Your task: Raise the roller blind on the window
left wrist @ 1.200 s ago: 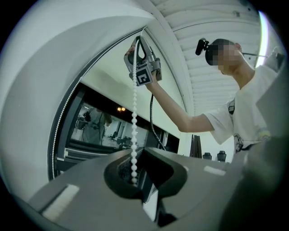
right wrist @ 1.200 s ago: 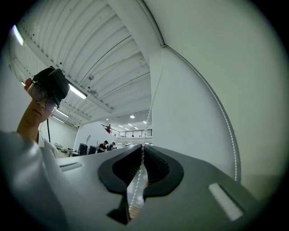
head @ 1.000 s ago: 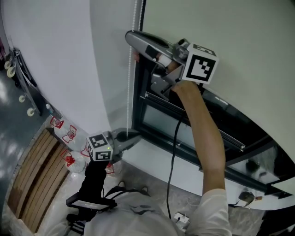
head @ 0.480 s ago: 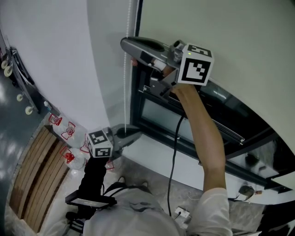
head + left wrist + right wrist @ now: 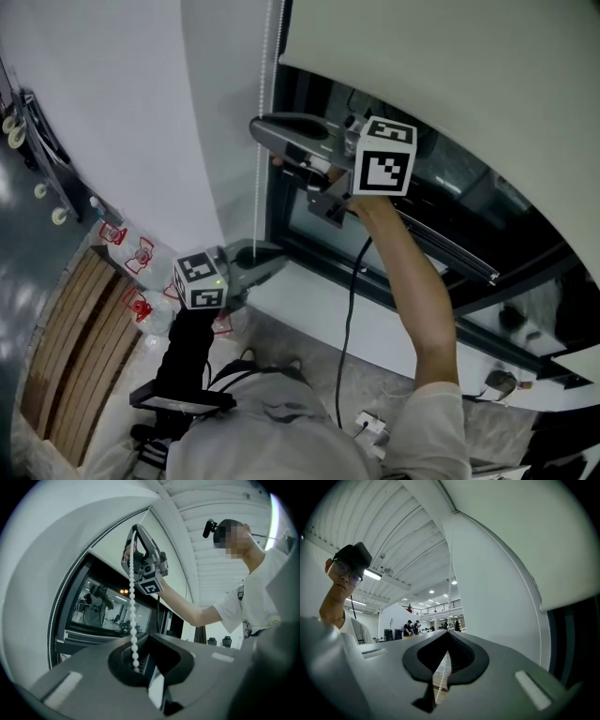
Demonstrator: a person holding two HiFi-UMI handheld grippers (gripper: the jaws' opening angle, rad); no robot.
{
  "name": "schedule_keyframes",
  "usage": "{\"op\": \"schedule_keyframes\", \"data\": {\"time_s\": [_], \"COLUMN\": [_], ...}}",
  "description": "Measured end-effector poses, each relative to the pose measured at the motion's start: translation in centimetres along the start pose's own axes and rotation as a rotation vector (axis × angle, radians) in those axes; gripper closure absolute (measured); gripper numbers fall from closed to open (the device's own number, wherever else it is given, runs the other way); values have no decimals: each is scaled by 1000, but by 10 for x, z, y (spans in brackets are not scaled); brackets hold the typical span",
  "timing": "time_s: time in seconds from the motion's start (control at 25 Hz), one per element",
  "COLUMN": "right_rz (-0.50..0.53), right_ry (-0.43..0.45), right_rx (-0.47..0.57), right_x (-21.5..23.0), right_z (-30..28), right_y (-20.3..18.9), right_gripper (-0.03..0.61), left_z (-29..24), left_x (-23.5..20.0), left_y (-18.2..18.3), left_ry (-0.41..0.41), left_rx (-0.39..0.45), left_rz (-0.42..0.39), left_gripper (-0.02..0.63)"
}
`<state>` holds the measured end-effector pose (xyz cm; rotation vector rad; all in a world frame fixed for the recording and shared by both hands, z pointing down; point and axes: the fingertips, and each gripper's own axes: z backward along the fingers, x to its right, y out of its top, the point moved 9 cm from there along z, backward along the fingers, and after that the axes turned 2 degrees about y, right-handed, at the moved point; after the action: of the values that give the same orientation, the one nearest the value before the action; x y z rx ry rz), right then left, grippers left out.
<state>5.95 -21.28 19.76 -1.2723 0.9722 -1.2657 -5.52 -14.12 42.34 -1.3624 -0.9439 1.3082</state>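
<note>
The pale roller blind (image 5: 450, 66) covers the top of the dark-framed window (image 5: 281, 211); glass shows beneath its bottom edge. A white bead chain (image 5: 263, 192) hangs beside the frame's left side. My right gripper (image 5: 262, 128) is up on the chain and shut on it; the beads pass between its jaws (image 5: 449, 634) and run on upward as a chain (image 5: 449, 576). Lower down, level with the sill, my left gripper (image 5: 274, 258) is shut on the same chain. In the left gripper view the chain (image 5: 132, 597) runs taut from the right gripper (image 5: 135, 528) down into the left gripper (image 5: 145, 637).
A white wall (image 5: 141, 112) stands left of the window and a white sill (image 5: 375, 323) below it. Bottles with red labels (image 5: 141, 255) and a slatted wooden bench (image 5: 66, 356) sit on the floor at left. A black cable (image 5: 345, 328) hangs from the right arm to a socket strip (image 5: 370, 427).
My right gripper has come down along the frame with the chain in it. The blind's bottom edge has risen and more glass shows. The left gripper has stayed in place.
</note>
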Motion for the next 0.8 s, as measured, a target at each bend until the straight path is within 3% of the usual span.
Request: {"op": "schedule_keyframes", "data": {"time_s": [0.36, 0.8], "right_rz": [-97, -219], "right_ry": [7, 2], "right_rx": [-44, -185], "right_x": [0, 0], "right_z": [2, 6], "right_y": [-55, -142], "right_gripper": [574, 574], "left_z": [-2, -1], "left_x": [0, 0], "left_y": [4, 6], "left_ry": [-7, -5], "left_rx": [3, 4], "left_rz": [-6, -15], "left_gripper": [615, 615]}}
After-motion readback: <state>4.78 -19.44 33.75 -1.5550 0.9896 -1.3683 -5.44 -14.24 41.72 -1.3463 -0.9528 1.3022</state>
